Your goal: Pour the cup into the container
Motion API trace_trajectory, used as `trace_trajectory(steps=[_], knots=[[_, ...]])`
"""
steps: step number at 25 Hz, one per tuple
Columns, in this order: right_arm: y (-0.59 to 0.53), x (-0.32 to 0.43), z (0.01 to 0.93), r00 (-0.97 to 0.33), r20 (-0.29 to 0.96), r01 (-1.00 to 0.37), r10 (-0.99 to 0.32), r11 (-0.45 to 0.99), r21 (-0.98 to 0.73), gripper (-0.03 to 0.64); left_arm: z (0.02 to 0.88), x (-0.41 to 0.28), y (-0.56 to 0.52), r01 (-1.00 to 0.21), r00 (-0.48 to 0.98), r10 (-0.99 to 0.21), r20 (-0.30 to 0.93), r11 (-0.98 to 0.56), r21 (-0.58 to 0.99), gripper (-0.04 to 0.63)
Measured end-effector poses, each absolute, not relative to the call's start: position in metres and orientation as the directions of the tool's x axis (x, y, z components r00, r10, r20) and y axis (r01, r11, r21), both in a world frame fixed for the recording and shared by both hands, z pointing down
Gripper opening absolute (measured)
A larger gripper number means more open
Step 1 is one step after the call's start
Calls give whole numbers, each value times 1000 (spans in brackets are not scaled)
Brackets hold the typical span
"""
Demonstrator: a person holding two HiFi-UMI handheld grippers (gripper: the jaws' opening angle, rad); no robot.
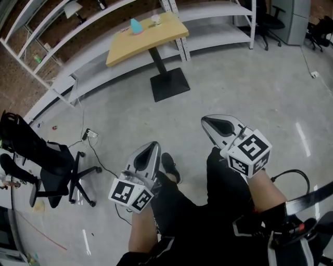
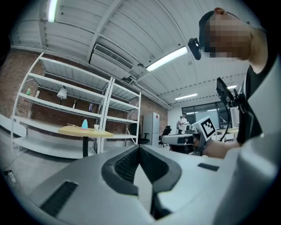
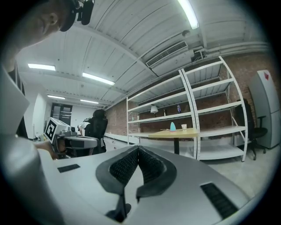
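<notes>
Both forearms reach forward side by side at about waist height, above the person's dark trousers, each hand wrapped round its tool behind a marker cube and pointing it level toward the wooden table (image 1: 156, 39). The left gripper (image 1: 154, 145) sits slightly lower in the head view and further from the table than the right gripper (image 1: 204, 121), which is the more extended of the two. In their own views, the ribbed pads of each gripper meet along their whole length, so both tools are fully closed with nothing between the jaws and nothing touching them. The white cup (image 1: 155, 20) stands upright on the table near its far edge, and a pale blue cone-shaped vessel (image 1: 136, 26) stands just beside it on the same top, apart from it. Both are well away from the grippers, with bare grey floor (image 1: 234, 88) between the person and the table's black pedestal base. White shelving (image 1: 218, 15) runs behind the table, and a black office chair (image 1: 57, 171) stands off to its left, well apart from it.
</notes>
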State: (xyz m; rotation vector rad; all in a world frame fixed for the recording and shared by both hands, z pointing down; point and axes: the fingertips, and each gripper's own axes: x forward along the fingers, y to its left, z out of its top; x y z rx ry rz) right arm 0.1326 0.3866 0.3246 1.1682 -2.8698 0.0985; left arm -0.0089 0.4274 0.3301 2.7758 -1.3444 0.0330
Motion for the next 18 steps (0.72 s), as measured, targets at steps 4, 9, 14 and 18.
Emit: trace_trajectory(steps=[4,9,14,18], knots=[[346,125,330,-709,95,-704,-699,710,-25,0,326,-10,392,-766,643,-765,37,-643,26,0],[285,117,329,-705,78,-709,-705,705,-36,0,326,-21,329,-761,648,-760,43,-648,23,0],[218,111,329,-698,81,-715,-711,697,-47,0,321,-25,254,-749,662,-748,37,-662,22,0],[175,101,321,-711,64,-703,-700,711,-26,0,321,-33,201,-748,664,-747,31,-663,30,0]])
